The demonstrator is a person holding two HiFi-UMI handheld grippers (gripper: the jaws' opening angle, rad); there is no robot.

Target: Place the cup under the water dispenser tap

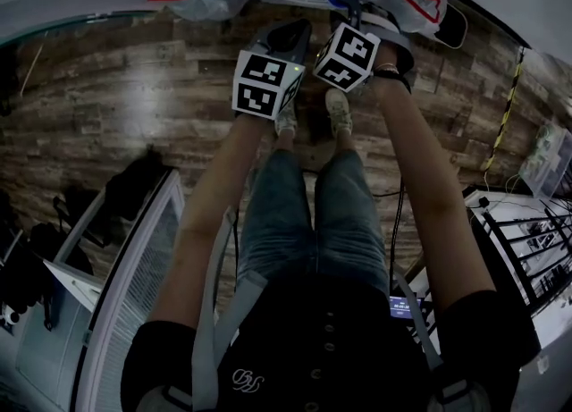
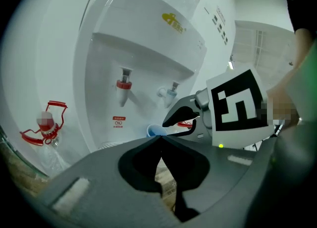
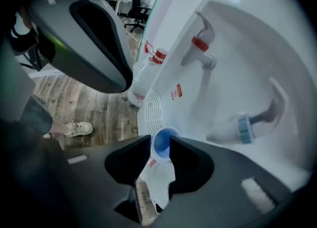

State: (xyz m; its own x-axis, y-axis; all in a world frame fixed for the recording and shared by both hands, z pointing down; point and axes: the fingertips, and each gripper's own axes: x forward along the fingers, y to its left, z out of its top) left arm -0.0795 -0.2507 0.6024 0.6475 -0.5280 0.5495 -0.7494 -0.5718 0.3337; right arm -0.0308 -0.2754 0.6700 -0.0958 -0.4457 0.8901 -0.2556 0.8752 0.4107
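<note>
The cup (image 3: 165,143), small and blue, is seen standing upright on the drip tray (image 3: 150,104) of the water dispenser (image 2: 148,39), in the recess at the dispenser's front. In the left gripper view it appears to be set below the blue tap (image 2: 171,92) rather than the red tap (image 2: 124,84), though exact alignment under the spout cannot be confirmed.

The right tool (image 3: 159,146) is held just above the dispenser's tray and pointed steeply down, with its jaws spread apart. The cup is framed in the gap but is pressed by neither pad, so it is judged to be ungripped and resting on its own. The placement is therefore judged done or nearly so.

The left tool (image 2: 159,140) is held out in front of the dispenser with its jaws closed together on nothing, presumably so that the recess is left to the other hand.

Room is tight inside the recess: the blue tap hangs over the cup, and the dispenser's back wall lies close behind it. A withdrawal would best be made upward and outward from the dispenser's front, without the cup's rim being brushed. In front of the dispenser, open wooden floor (image 1: 134,88) is available.
</note>
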